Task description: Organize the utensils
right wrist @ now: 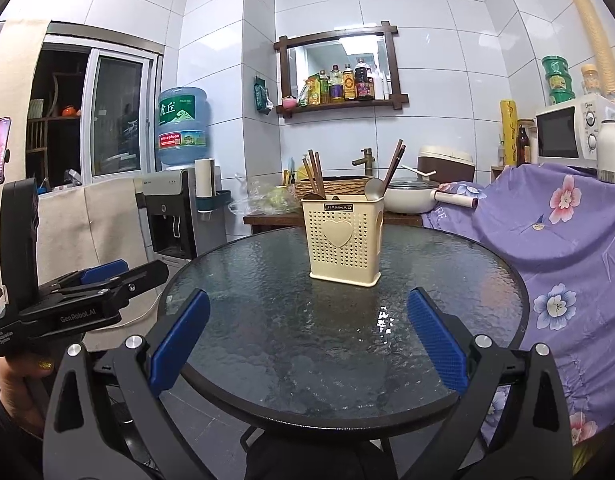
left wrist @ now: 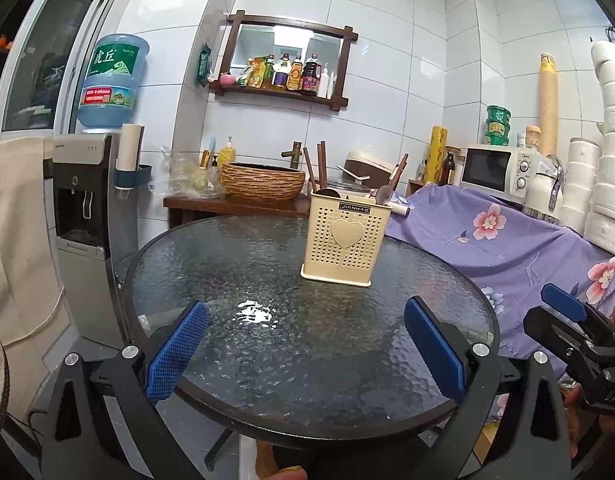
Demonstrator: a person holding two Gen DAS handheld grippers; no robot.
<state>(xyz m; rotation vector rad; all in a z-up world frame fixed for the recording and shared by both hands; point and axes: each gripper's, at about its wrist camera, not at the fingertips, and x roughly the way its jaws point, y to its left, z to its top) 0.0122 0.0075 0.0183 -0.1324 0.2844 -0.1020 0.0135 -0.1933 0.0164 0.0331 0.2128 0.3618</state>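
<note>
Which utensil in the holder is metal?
The spoon, at the right of the cream holder: grey, shiny bowl up. The others are brown wooden chopsticks.

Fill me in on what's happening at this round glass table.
A person holds two blue-padded grippers, left gripper and right gripper, both open and empty above the round textured-glass table. The cream perforated plastic utensil holder stands upright on it, already holding brown chopsticks and a metal spoon.

Your surface: round, textured glass, dark rim. One cream perforated utensil holder stands upright toward its far side.
</note>
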